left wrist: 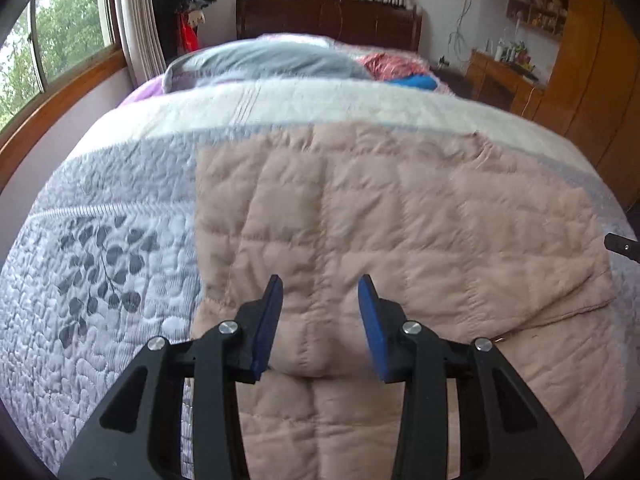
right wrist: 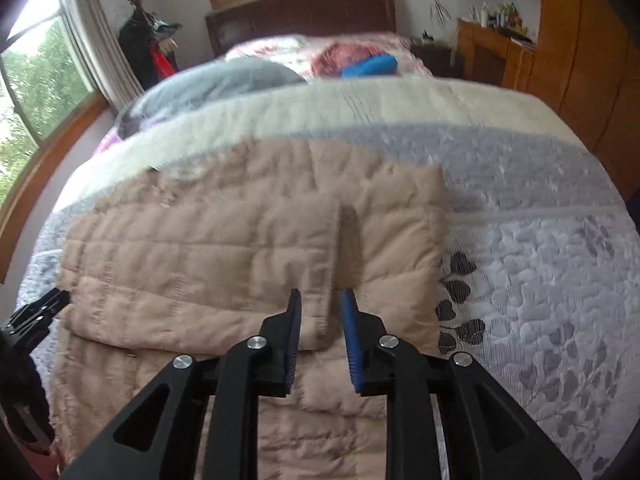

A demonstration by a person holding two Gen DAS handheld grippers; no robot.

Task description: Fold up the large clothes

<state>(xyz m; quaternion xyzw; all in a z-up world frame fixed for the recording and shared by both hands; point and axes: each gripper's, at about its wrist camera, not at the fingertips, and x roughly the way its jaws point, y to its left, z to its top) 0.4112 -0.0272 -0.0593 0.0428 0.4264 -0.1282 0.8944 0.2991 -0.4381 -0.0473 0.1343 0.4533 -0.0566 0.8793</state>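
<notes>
A beige quilted jacket [left wrist: 400, 220] lies spread on the bed, partly folded over itself; it also shows in the right wrist view [right wrist: 208, 256]. My left gripper [left wrist: 320, 292] is open and empty, hovering over the jacket's near left part. My right gripper [right wrist: 320, 304] is open, its blue pads either side of a folded edge of the jacket near its right end, not closed on it. The right gripper's tip shows at the right edge of the left wrist view [left wrist: 624, 246]. The left gripper's tip shows at the left edge of the right wrist view [right wrist: 44, 308].
The bed has a grey-white quilted cover with leaf prints [left wrist: 100, 264]. A grey pillow [left wrist: 272, 60], pink bedding and a blue item [right wrist: 372, 66] lie near the dark headboard [left wrist: 328, 16]. Windows are on the left, a wooden wardrobe [left wrist: 600, 80] on the right.
</notes>
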